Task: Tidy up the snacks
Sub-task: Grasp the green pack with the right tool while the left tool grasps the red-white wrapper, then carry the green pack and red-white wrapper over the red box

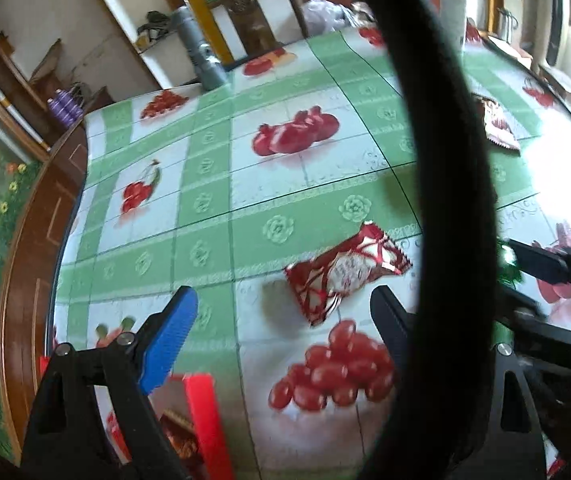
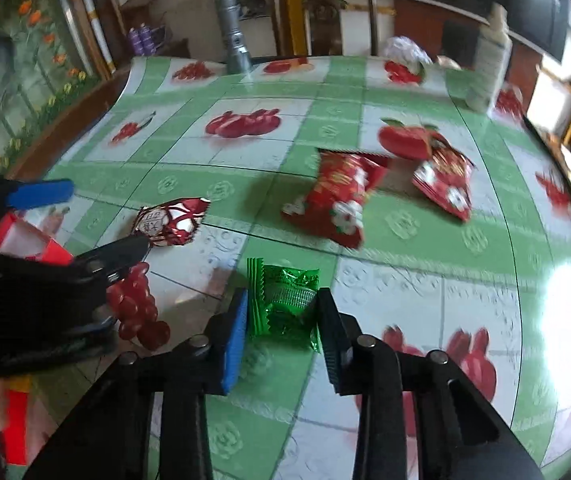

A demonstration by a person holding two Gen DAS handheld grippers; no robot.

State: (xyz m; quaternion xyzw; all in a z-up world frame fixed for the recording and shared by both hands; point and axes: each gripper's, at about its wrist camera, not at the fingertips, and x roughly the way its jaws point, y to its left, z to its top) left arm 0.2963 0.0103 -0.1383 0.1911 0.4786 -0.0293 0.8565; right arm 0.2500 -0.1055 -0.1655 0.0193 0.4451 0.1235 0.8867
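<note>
Snacks first, left wrist view: the red-white pack point(image 1: 347, 272) lies on the cloth point(image 1: 245, 184) just ahead of your left gripper point(image 1: 285, 312), between its fingers, which are spread wide and touch nothing. Its long axis runs slantwise across the gap, so roll the wrist before closing. A thick black cable point(image 1: 437, 160) hides the cloth beyond the pack's right end. Motion blur throughout.

Right wrist view: the green pack point(image 2: 285, 300) sits between your right gripper point(image 2: 283, 312) pads, which pinch its sides. Two red bags point(image 2: 337, 200) lie well beyond the green pack, blurred. The red box point(image 2: 29, 246) left of it is half hidden behind the left gripper.
</note>
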